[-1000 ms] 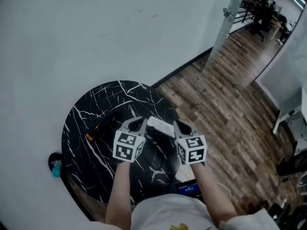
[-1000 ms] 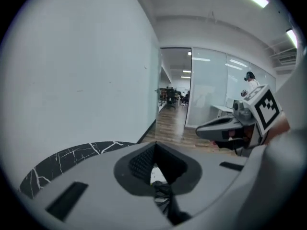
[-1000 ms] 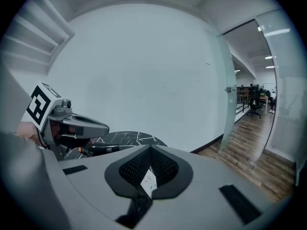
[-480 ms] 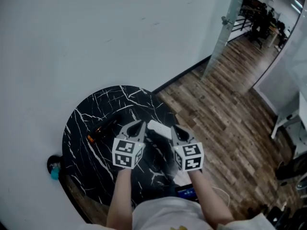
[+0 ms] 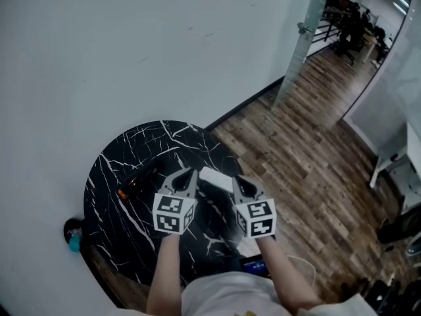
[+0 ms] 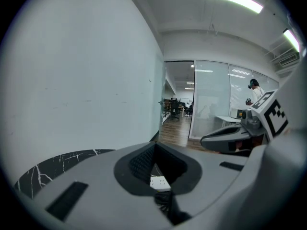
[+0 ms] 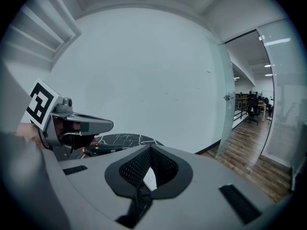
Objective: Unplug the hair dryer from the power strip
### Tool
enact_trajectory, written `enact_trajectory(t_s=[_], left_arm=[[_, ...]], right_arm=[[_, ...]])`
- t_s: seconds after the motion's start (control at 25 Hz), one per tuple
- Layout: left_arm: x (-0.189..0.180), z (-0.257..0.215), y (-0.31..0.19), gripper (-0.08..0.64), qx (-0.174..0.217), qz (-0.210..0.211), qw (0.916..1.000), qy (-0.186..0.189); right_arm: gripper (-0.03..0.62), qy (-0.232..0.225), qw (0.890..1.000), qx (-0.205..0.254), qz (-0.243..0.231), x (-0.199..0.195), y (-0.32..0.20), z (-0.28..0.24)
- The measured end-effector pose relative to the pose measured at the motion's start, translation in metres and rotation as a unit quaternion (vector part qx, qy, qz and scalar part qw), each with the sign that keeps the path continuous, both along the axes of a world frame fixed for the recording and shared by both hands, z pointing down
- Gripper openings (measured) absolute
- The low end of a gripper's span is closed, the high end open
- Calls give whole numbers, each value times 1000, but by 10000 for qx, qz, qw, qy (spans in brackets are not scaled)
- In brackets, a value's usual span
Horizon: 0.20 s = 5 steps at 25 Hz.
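Hair dryer (image 5: 137, 182) lies on the left of the round black worktop (image 5: 108, 170), with the white power strip (image 5: 216, 175) near the middle. A dark cord runs by the strip, but it is too dim to tell whether the plug is seated. The left gripper (image 5: 190, 172) and right gripper (image 5: 237, 179) hover either side of the strip, both clenched on nothing. That fits a plug still in and grippers closing in, or a plug already out and grippers backing away. Any grasp would need the jaws parted. Against a second ago, both grippers flank the strip as they did, slightly higher.
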<state>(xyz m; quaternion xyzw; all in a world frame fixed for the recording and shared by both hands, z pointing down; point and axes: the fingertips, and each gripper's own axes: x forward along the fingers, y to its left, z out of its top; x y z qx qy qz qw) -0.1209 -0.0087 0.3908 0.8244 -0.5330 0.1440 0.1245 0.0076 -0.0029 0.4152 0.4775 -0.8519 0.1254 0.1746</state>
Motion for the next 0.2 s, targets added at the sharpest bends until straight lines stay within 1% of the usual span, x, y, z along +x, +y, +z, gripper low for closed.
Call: enact_trajectory(t_s=[0.2], left_arm=[[2,0,-3,0,25,47,10000,32]], right_arm=[[-2,20,10000,-44,40,0,-2,3]])
